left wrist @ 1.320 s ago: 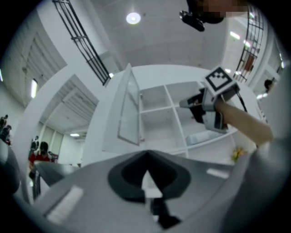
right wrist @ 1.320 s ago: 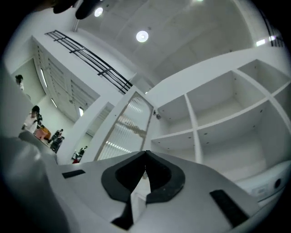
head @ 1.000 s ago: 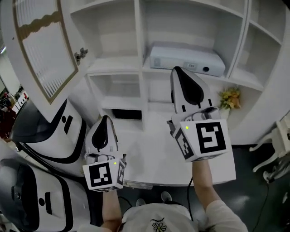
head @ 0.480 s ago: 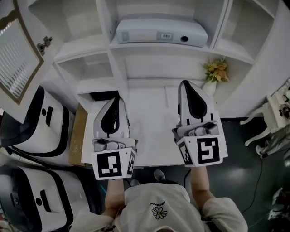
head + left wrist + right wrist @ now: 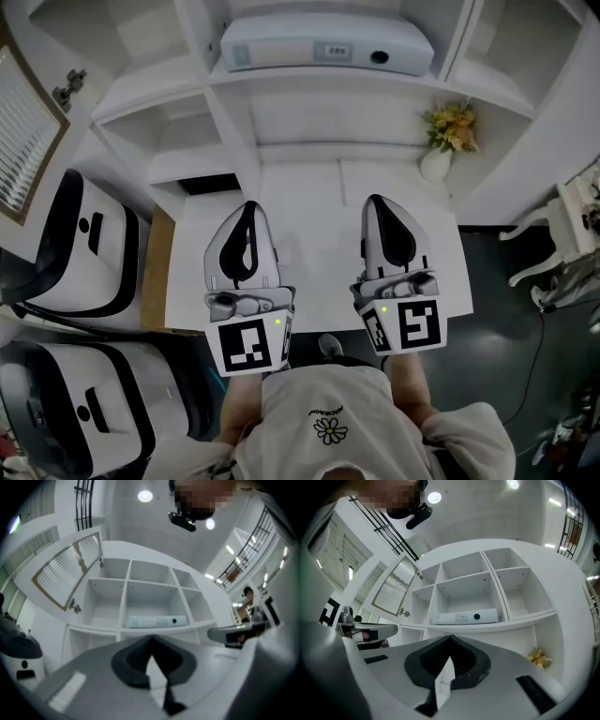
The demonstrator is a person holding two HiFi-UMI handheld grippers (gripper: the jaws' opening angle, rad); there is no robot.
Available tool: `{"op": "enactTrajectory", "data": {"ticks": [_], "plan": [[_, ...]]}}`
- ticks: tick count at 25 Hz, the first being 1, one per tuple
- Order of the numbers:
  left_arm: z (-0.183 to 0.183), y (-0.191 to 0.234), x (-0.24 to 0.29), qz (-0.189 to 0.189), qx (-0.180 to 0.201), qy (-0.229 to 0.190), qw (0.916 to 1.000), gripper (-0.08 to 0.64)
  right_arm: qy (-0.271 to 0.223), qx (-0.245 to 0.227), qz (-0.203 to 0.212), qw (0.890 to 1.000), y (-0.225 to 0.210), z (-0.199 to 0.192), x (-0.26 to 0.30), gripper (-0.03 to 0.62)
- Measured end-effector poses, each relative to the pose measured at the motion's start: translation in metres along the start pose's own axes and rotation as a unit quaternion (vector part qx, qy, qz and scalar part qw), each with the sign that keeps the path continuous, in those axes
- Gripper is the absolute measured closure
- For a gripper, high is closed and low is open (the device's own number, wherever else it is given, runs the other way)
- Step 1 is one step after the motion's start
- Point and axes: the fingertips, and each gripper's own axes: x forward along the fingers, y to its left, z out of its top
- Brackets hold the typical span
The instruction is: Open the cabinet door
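Note:
The cabinet door (image 5: 19, 122) with its slatted panel and small knob (image 5: 67, 86) stands swung open at the far left of the white shelf unit (image 5: 225, 141). It also shows in the left gripper view as the door (image 5: 70, 573) and in the right gripper view as the door (image 5: 396, 590). My left gripper (image 5: 247, 208) and right gripper (image 5: 379, 202) hover side by side over the white desk (image 5: 314, 202), well short of the shelves. Both are shut with nothing between the jaws. Each points slightly upward at the open compartments.
A white box-like device (image 5: 323, 42) lies on the middle shelf. A small vase of yellow flowers (image 5: 448, 131) stands at the right of the desk. Two large white-and-black machines (image 5: 84, 244) sit on the floor at left. A white chair (image 5: 562, 234) is at right.
Both grippers have come down and back toward my body, away from the shelves, the right one dropping more. The door stays open and the jaws stay shut.

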Motion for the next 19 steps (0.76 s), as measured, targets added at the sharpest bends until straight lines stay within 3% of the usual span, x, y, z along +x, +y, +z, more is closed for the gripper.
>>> {"op": "enactTrajectory", "data": {"ticks": [19], "plan": [[-0.019, -0.004, 0.015, 0.004, 0.005, 0.020, 0.9998, 0.554, 0.021, 0.005, 0.015, 1.000, -0.009, -0.016, 0.014, 0.594]]}}
